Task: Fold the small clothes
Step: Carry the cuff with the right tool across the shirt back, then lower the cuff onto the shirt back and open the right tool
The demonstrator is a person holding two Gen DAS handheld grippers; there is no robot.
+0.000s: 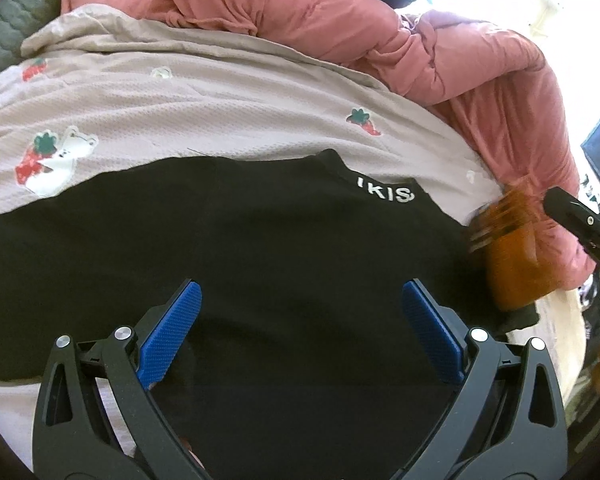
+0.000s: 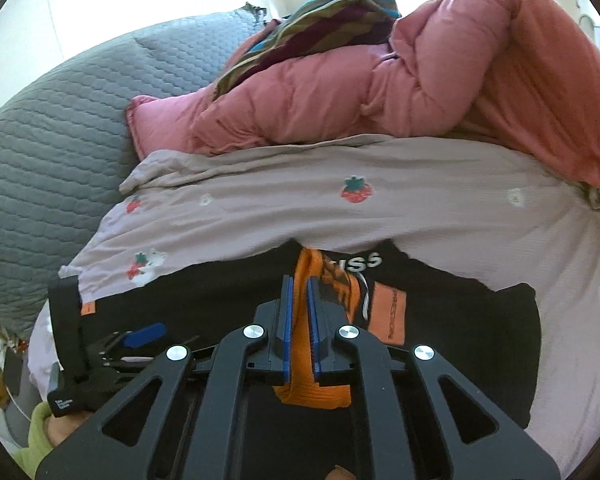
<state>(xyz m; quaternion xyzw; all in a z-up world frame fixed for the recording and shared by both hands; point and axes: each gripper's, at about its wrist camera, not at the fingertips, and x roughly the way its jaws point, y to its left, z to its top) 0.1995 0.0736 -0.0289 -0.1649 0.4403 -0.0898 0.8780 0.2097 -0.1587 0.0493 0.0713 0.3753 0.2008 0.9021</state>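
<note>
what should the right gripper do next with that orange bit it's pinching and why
Probably carry it on across and lay it flat on the black garment: the right gripper is shut on the orange cuff, which hangs bunched above the black cloth, while the left gripper hovers open over it.

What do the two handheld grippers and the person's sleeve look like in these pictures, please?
The left gripper and the right gripper match: black plastic linkage arms with triangular cut-outs, round silver pivot bolts and blue textured finger pads. In the right wrist view a yellow-green sleeve shows at the lower left.
</note>
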